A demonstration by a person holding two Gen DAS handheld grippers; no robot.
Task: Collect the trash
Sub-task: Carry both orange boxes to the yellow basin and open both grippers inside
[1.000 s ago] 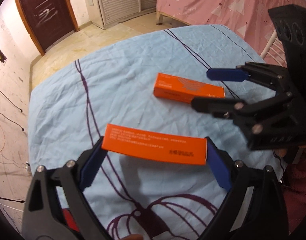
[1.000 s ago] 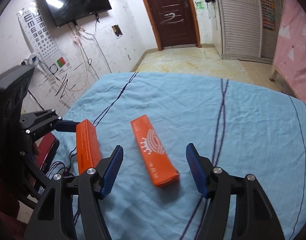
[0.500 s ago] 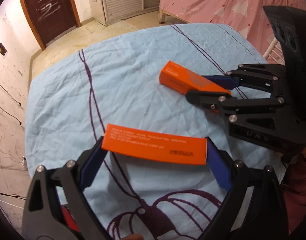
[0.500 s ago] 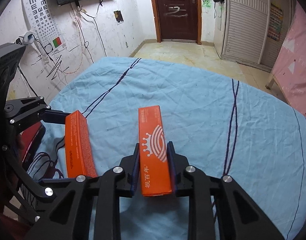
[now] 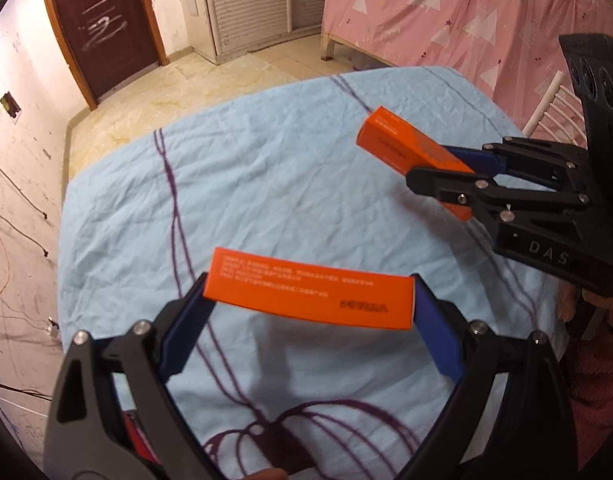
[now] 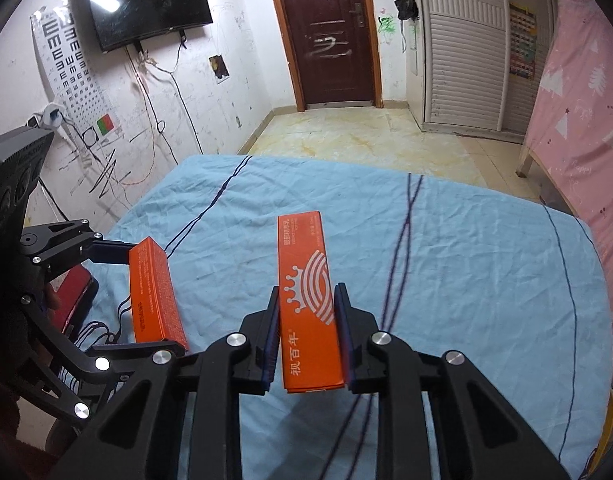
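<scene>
Two orange cartons are held above the light blue tablecloth (image 5: pixel 266 184). My left gripper (image 5: pixel 311 310) is shut on the plain orange box (image 5: pixel 310 296), pinching it end to end between the blue pads. The right wrist view shows that box (image 6: pixel 154 292) and the left gripper (image 6: pixel 150 300) at the left. My right gripper (image 6: pixel 307 304) is shut on the crown-logo orange box (image 6: pixel 304 264), gripping its long sides near the close end. In the left wrist view this box (image 5: pixel 390 140) juts out of the right gripper (image 5: pixel 438 166), raised off the cloth.
A red object (image 6: pixel 72 292) sits low beside the table's left edge. A white chair back (image 5: pixel 546 108) and a pink curtain (image 5: pixel 446 20) stand to the right. A person's hand (image 5: pixel 610 312) holds the right gripper. Tiled floor (image 6: pixel 346 140) leads to a dark door (image 6: pixel 326 32).
My right gripper closed on the crown-logo box that lay on the cloth and lifted it, tilting its far end up. The left gripper kept its box and barely moved.
</scene>
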